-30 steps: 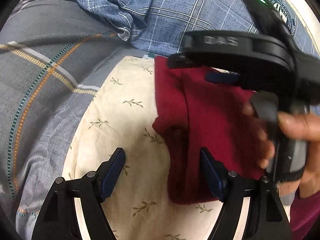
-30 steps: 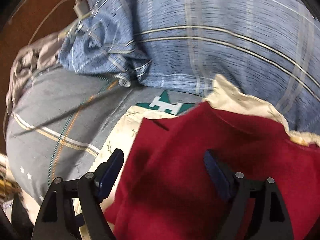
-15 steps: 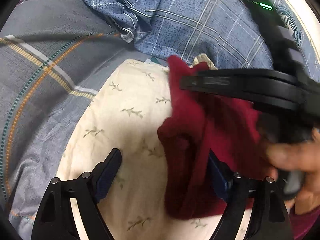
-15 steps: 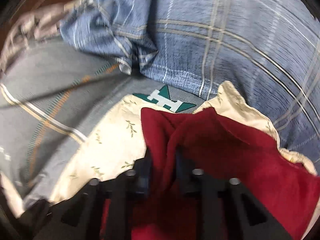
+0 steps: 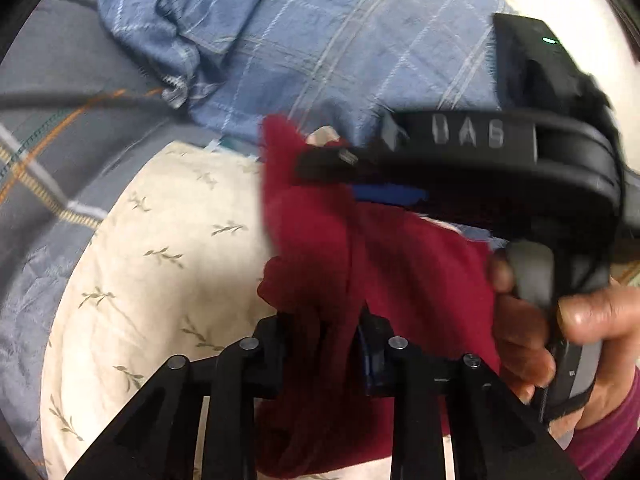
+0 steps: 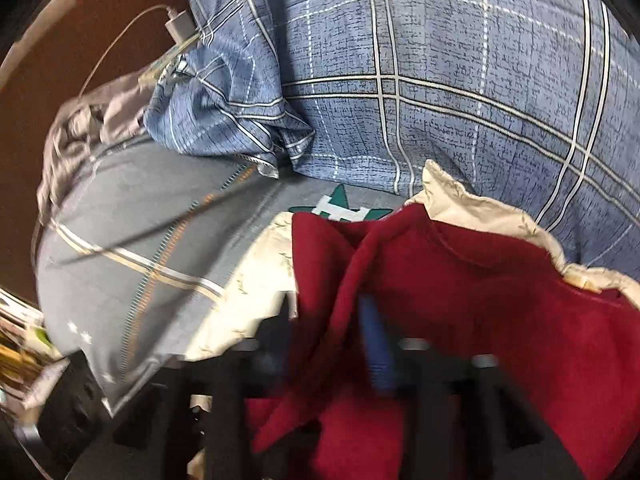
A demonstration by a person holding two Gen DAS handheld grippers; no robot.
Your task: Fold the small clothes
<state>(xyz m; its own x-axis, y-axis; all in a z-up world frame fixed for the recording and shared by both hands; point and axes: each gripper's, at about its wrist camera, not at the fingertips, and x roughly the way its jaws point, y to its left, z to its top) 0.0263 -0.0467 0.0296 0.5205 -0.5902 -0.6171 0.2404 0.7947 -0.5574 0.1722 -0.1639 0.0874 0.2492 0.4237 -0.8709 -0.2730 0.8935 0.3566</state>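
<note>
Both claws are clenched on a dark red garment [image 5: 404,276] lying on a cream leaf-print cloth [image 5: 168,264]. The left gripper [image 5: 326,332] pinches its near fold; the right gripper [image 6: 332,344] grips its lifted edge. A blue plaid quilt [image 6: 460,80] lies behind.

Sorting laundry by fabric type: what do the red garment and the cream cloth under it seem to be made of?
The red garment looks like a soft knit or fleece: matte, slightly fuzzy, draping in thick folds. The cream cloth looks like thin woven cotton or a blend, smooth, with a printed leaf-sprig pattern and a slight sheen. Neither is certain from looks alone.
</note>
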